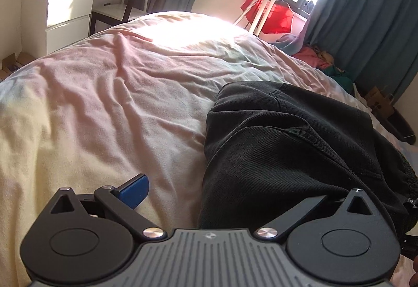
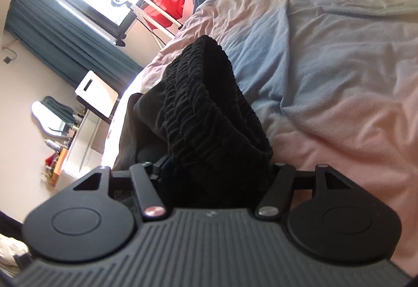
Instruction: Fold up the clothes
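left wrist view gives us loads of free wrinkled pastel bedsheet (image 1: pixel 104 93) on the left. the black trousers (image 1: pixel 287 146) sit bunched at the right, soft twill, seams showing. our left gripper (image 1: pixel 235 195) stands wide apart, cloth over its right finger. our right gripper (image 2: pixel 216 177) is spread too, ribbed elastic waistband (image 2: pixel 209 109) heaped between.

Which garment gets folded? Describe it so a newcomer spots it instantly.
Start at the wide bed with its pale pastel cover. On its near side lies a black garment. Its dark ribbed cloth and gathered elastic band set it apart from the colourful clothes pile beyond.
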Demonstrator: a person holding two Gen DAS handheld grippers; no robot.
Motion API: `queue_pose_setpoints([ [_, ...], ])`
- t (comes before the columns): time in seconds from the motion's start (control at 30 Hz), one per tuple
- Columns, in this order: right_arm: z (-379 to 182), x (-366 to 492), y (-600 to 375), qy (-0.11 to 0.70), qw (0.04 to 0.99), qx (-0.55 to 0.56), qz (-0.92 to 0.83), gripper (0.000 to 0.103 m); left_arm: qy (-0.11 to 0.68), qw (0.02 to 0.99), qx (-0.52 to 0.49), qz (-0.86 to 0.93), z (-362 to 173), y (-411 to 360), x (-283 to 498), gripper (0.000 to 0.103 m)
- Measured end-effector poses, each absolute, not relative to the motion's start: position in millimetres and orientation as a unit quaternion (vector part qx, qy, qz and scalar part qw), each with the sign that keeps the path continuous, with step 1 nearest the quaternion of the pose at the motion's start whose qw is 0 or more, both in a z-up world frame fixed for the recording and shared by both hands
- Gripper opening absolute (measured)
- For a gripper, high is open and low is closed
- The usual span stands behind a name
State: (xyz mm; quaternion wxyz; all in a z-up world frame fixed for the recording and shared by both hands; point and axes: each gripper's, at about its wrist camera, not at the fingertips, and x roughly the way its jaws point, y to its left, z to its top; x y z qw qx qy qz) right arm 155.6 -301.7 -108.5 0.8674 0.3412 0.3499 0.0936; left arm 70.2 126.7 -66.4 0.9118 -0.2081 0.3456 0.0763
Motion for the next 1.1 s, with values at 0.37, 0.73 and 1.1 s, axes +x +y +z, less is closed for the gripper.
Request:
queue_pose_setpoints([
  [0.37, -155, 173, -314, 0.392, 0.796, 0.436, 0.15, 0.097, 0.347, 0.905, -0.229, 0.088, -68, 128, 68, 0.103],
  [0.73, -139, 168, -297, 0.355, 0.813, 0.411, 0.208, 0.097, 0.358, 0.902, -0.231, 0.075, -65, 123, 65, 0.101],
  [1.1, -139, 165, -294, 0.389, 0.827, 0.374, 0.159, 0.054, 0.313, 0.889, -0.333, -0.035, -20, 145, 39, 0.103],
])
